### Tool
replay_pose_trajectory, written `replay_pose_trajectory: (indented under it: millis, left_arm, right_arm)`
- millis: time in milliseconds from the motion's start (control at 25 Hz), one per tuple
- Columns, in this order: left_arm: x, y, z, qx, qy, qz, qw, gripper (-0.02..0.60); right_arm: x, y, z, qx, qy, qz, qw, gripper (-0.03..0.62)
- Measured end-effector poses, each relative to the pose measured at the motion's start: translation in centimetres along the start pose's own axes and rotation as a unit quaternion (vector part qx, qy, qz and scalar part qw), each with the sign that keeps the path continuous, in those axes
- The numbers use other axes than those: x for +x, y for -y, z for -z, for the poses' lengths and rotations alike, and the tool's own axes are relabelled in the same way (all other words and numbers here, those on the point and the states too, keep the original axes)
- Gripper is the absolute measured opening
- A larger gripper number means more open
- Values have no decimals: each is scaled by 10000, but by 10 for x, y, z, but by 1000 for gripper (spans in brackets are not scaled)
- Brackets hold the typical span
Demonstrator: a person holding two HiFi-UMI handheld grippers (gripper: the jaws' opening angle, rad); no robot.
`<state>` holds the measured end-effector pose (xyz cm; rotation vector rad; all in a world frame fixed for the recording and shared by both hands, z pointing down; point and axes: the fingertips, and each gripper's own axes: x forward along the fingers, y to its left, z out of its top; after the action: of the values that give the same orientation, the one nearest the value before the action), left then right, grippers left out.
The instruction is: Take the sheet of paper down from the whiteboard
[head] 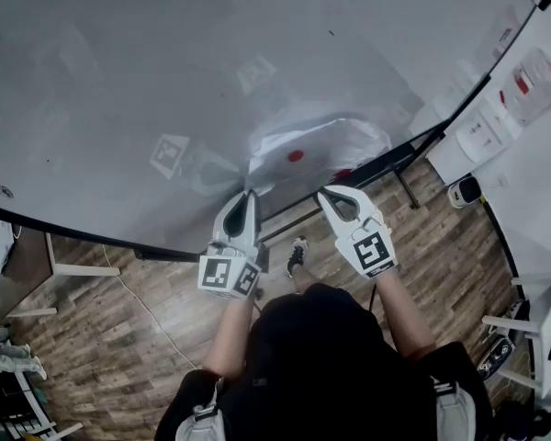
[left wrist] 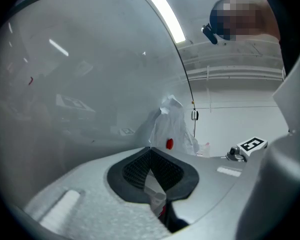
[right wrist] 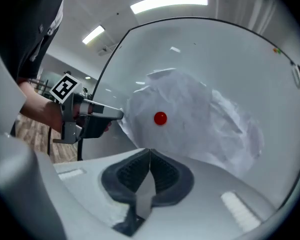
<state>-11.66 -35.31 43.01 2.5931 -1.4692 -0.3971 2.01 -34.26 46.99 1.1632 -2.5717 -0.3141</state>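
right tongs (right wrist: pixel 149 151) ribbed, closed — crumpled paper (right wrist: pixel 200 119), round red magnet (right wrist: pixel 160 118)

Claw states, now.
Left claw: closed, tip at edge of paper; grip unclear.
Right claw: closed; nothing visibly held.

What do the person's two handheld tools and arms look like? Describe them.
The left tool and right tool are pale grey plastic with tapering jaws lined with dark ribbed pads. Each carries a cube with black-and-white square markers. The person wears a black top; the forearms are uncovered. No cables show.
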Motion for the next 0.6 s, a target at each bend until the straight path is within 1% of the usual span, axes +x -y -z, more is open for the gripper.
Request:
replay_pose_trajectory:
  millis: [120,200,280,400,480,600]
  left_arm:
    - [-1,-1,-1,-13,-15,32,10000,11]
    - [-1,0,-1,-6,-18,61,10000,11]
    - [-2,0,0,-1,-21,109,9999,11]
    - [-2,0,0,53,-33,170,9998,9]
    - [-3,-1,-1,101,-56,189,9998,9]
    - [-4,2,-2,171,-73,238,9995,9]
  right_arm:
    - [9,3,-23,-512,-90,284,9982,8]
    - [16,2,-31,-689,-89,472,9965,52]
    - [22,3,-37,-766,-23,652,9949,88]
    - [30,9,-47,-745,-44,867,9934,98]
    - [36,10,-53,-707,-36,884,9936,99]
    - [42,10,-59,-771,106,823,9936,152]
